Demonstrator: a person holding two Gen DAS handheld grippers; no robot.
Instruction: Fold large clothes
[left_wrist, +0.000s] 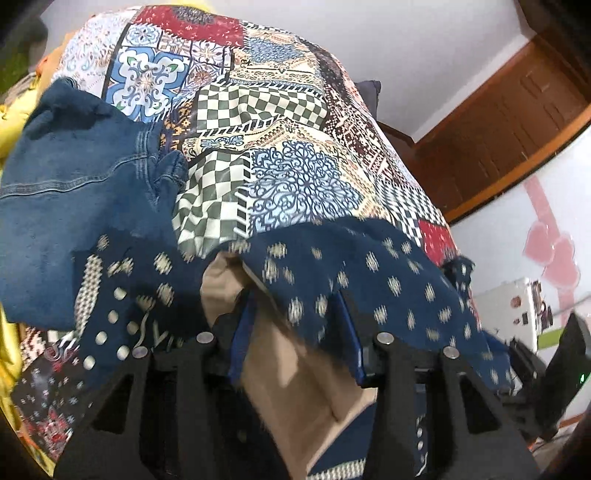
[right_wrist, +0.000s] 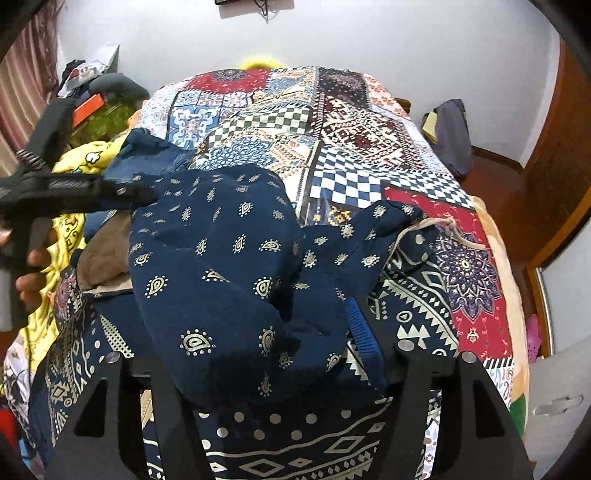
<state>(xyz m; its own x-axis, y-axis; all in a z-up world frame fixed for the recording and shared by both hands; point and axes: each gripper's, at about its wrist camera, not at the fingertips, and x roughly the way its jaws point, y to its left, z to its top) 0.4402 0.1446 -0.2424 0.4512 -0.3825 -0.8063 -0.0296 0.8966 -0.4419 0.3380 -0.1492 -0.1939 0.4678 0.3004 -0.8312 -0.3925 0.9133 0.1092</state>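
A large navy garment with a cream paisley print (right_wrist: 229, 273) lies bunched on the patchwork bedspread (right_wrist: 347, 122). In the left wrist view its edge (left_wrist: 351, 273) drapes over my left gripper (left_wrist: 295, 332), whose blue pads stand apart with the cloth over them; its grip is hidden. In the right wrist view the garment covers my right gripper (right_wrist: 280, 354); one blue pad (right_wrist: 360, 328) shows at the cloth's right side. The left gripper also shows from the side (right_wrist: 122, 192), touching the garment's far left edge.
Blue jeans (left_wrist: 70, 199) lie at the left on the bed, beside yellow cloth (right_wrist: 85, 158). A tan cloth (left_wrist: 280, 362) lies under the navy garment. A navy tribal-print cloth (right_wrist: 417, 306) lies below it. A wooden door (left_wrist: 509, 122) is at the right.
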